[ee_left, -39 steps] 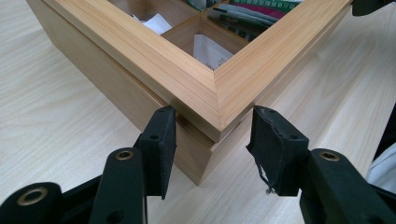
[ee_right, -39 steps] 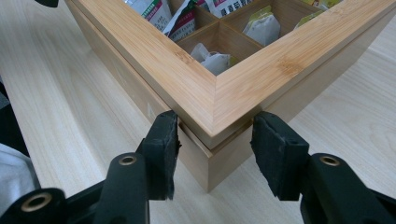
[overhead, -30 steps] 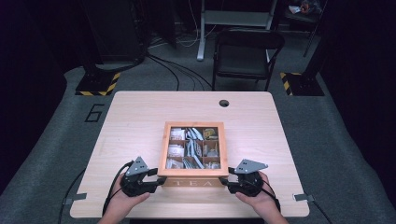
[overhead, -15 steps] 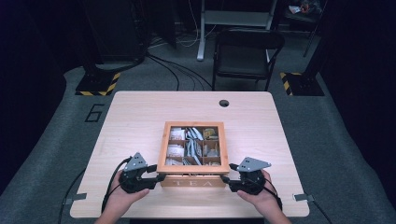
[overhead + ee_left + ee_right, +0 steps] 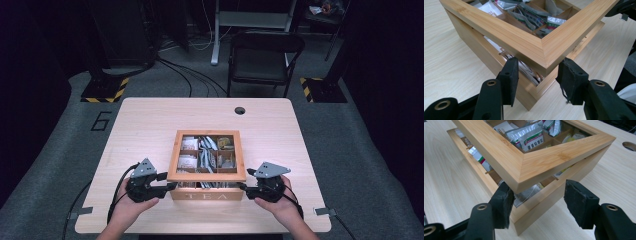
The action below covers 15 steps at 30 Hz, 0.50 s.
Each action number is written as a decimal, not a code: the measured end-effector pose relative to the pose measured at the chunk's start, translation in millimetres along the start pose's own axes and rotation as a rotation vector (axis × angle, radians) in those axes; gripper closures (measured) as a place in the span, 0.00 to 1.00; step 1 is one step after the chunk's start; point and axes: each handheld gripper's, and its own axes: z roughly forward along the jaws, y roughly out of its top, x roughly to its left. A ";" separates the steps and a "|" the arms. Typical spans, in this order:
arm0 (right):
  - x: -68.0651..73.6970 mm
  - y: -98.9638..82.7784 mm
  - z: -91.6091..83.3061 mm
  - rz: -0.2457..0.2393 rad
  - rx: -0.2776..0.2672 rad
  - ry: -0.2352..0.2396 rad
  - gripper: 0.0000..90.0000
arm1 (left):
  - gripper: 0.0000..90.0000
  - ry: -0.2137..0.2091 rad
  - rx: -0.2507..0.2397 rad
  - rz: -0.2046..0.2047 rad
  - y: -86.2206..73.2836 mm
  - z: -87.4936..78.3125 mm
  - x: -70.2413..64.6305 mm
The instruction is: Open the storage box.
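Note:
A wooden tea box [image 5: 207, 195] marked TEA stands on the table's near half, with tea bags [image 5: 205, 155] in its compartments. Its framed lid [image 5: 206, 176] is tilted, its front edge raised a little off the box. My left gripper [image 5: 167, 186] is at the front left corner. In the left gripper view my left gripper [image 5: 537, 72] has both pads against the lid [image 5: 506, 35] corner. My right gripper [image 5: 243, 186] is at the front right corner. Its jaws have just been opening. In the right gripper view my right gripper [image 5: 537, 195] straddles the lid [image 5: 544, 162] corner, one pad tucked under the edge, the other standing clear.
The light wooden table [image 5: 150, 125] has a round cable hole [image 5: 240, 110] near its far edge. A black chair [image 5: 265, 55] stands beyond the table, with cables and hazard-striped stand bases on the floor. A person's hands hold both grippers at the table's near edge.

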 end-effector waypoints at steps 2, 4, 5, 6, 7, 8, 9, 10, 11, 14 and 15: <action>-0.6 2.1 -0.6 0.000 -0.007 -0.006 0.45 | 0.57 -0.005 0.003 0.000 1.9 -0.8 0.8; -1.0 4.5 -1.5 0.000 -0.012 -0.014 0.45 | 0.57 -0.003 0.004 0.001 3.5 -1.5 1.0; -1.3 5.2 -1.9 -0.003 -0.019 -0.012 0.45 | 0.57 0.002 0.000 -0.002 4.1 -1.4 0.8; -2.1 6.4 -2.6 -0.013 -0.016 -0.010 0.45 | 0.57 0.001 0.000 -0.001 4.7 -1.8 1.1; -1.7 7.4 -2.7 -0.009 -0.018 -0.017 0.44 | 0.57 -0.004 0.003 -0.003 5.8 -2.7 1.6; -2.4 8.4 -3.4 -0.018 -0.020 -0.014 0.44 | 0.57 -0.002 0.002 -0.001 6.3 -3.0 1.9; -2.0 9.0 -3.6 -0.015 -0.023 -0.014 0.45 | 0.57 -0.004 0.004 0.000 7.3 -3.6 2.4; -2.2 10.2 -4.8 -0.022 -0.016 -0.011 0.44 | 0.56 -0.003 0.004 0.004 7.9 -3.8 2.7; -2.8 11.0 -4.5 -0.031 -0.023 -0.013 0.44 | 0.56 -0.001 -0.003 0.001 8.4 -3.7 2.8; -2.7 15.0 -6.4 -0.037 -0.022 0.001 0.45 | 0.53 0.006 -0.010 0.005 10.5 -4.9 4.2; -2.7 16.6 -6.4 -0.045 -0.028 -0.003 0.45 | 0.52 0.005 -0.009 0.010 11.5 -5.7 4.7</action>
